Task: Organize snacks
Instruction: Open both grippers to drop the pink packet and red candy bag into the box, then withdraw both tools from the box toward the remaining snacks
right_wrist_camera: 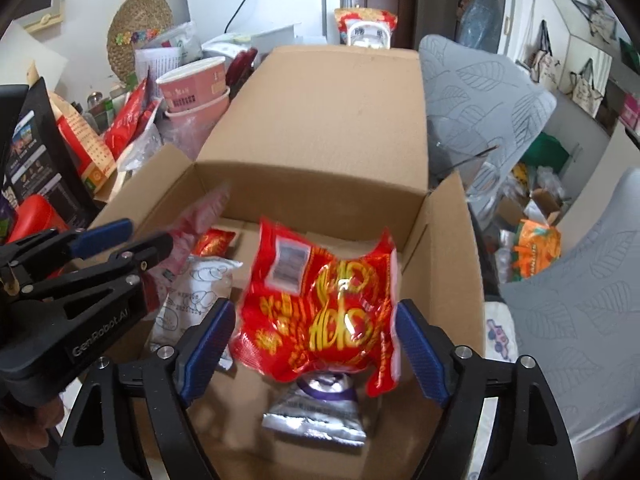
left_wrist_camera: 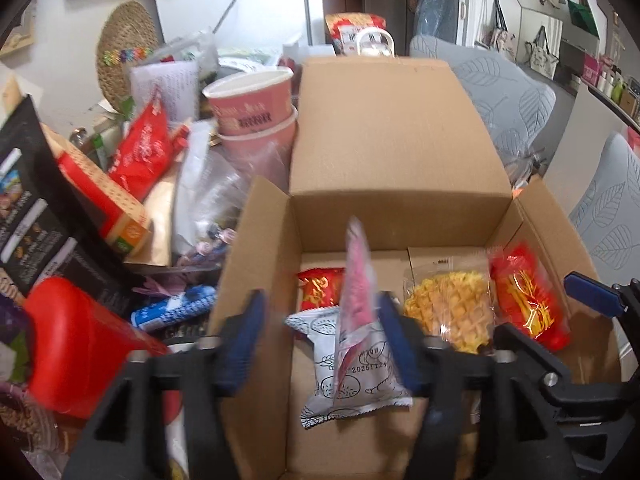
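Cluttered tabletop all around, and dead ahead sits an open cardboard box [left_wrist_camera: 400,152] with its lid flap standing up at the back. To the left of it I see two stacked pink paper bowls [left_wrist_camera: 252,108], a red box [left_wrist_camera: 100,196] leaning in the heap, and a blue wrapped roll [left_wrist_camera: 172,306] lying by the box's left wall; grey leaf-patterned chair backs [right_wrist_camera: 480,96] stand off to the right. My left gripper [left_wrist_camera: 322,340] hangs over the box's near left part, jaws spread, and a pink packet [left_wrist_camera: 356,280] is between them, blurred and standing on edge, its lower end over a white packet with line drawings [left_wrist_camera: 352,376] on the box floor; I can't tell whether the pink one touches my right pad, but nothing is pinching it. Behind it lies a small red packet [left_wrist_camera: 320,288], and to the right a clear bag of yellow waffle [left_wrist_camera: 448,308]. My right gripper [right_wrist_camera: 316,348] hangs over the box's near right part, jaws wide too, with a big red packet with gold lettering [right_wrist_camera: 320,304] between the pads, blurred, neither pad pressing it. Just below that one lies a silver packet with a purple band [right_wrist_camera: 316,412] on the cardboard floor.
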A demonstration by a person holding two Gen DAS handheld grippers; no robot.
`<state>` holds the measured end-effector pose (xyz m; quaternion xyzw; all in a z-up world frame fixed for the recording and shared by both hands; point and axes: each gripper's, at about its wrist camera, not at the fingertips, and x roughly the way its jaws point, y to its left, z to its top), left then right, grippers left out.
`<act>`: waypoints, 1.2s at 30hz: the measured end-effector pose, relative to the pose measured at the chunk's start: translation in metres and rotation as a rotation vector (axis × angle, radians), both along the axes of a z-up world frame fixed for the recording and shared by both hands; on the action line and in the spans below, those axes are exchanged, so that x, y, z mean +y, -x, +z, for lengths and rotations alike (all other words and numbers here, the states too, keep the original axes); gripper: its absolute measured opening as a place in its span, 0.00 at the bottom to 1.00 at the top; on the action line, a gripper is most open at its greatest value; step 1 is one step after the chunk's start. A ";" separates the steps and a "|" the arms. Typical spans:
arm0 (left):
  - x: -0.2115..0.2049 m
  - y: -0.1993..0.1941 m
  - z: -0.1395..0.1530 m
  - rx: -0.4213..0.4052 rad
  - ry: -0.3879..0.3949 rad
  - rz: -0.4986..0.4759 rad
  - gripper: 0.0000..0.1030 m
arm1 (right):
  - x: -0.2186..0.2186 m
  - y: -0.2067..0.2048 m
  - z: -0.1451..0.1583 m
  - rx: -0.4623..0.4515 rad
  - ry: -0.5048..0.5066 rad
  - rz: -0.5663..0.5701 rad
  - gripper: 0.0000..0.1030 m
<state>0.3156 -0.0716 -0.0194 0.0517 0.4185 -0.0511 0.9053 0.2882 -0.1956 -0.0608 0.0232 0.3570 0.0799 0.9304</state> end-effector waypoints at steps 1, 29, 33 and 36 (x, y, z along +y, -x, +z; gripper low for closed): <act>0.001 0.004 0.005 -0.018 0.003 0.004 0.67 | 0.000 0.003 0.003 -0.010 0.005 -0.004 0.81; 0.030 0.136 0.134 -0.300 0.047 -0.023 0.67 | -0.007 0.142 0.105 -0.304 -0.046 0.008 0.84; 0.031 0.161 0.143 -0.331 0.052 -0.041 0.68 | -0.008 0.171 0.108 -0.340 -0.051 0.008 0.84; 0.032 0.178 0.147 -0.341 0.061 -0.062 0.68 | -0.009 0.193 0.109 -0.364 -0.050 0.003 0.84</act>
